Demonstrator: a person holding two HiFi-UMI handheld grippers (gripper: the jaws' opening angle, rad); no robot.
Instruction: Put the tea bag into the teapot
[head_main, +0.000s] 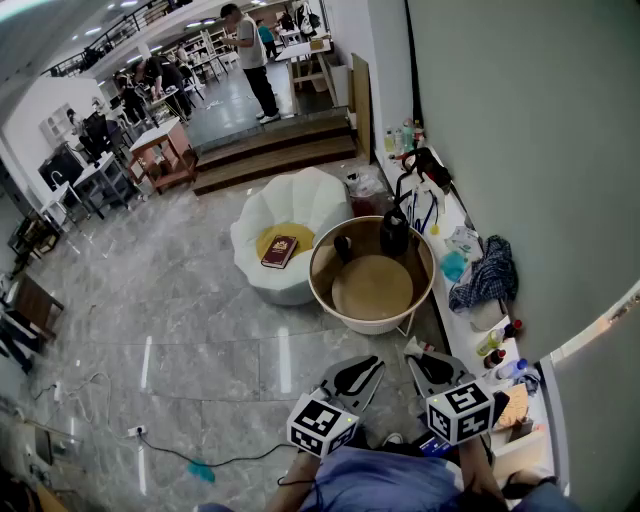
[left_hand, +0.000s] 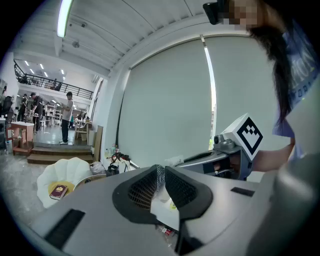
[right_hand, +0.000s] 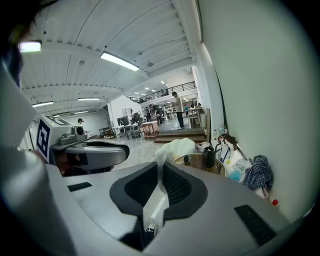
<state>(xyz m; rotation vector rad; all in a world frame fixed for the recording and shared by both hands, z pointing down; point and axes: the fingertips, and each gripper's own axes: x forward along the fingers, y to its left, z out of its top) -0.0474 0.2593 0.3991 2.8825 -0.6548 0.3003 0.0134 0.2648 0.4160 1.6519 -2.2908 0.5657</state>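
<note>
- The left tongs (head_main: 375, 364) are squeezing together on the tea bag (left_hand: 159, 176). It is looking like a thin, netty thing with a white bit hanging under it. It is small, so I am only guessing it is the tea bag.
- The black teapot (head_main: 394, 232) is sitting on the round desk (head_main: 322, 290), well ahead of both tongs and lower down. A dark cup (head_main: 343, 247) is standing near it, on the left tongs' side.
- The right tongs (head_main: 414, 352) are pinching shut on a thin, see-through wrapper (right_hand: 162, 156). It is sticking up past their tips. These tongs are sitting near the left tongs, but they are not touching them.
- I think the tea bag is now out of its wrapper and is waiting to go over to the pot. It is not in the teapot yet.
- Next, the left tongs are going to need to reach forward and down until the bag is hanging right over the top of the pot. Then they can open up. I cannot tell if the lid is on, so that needs a look first.
</note>
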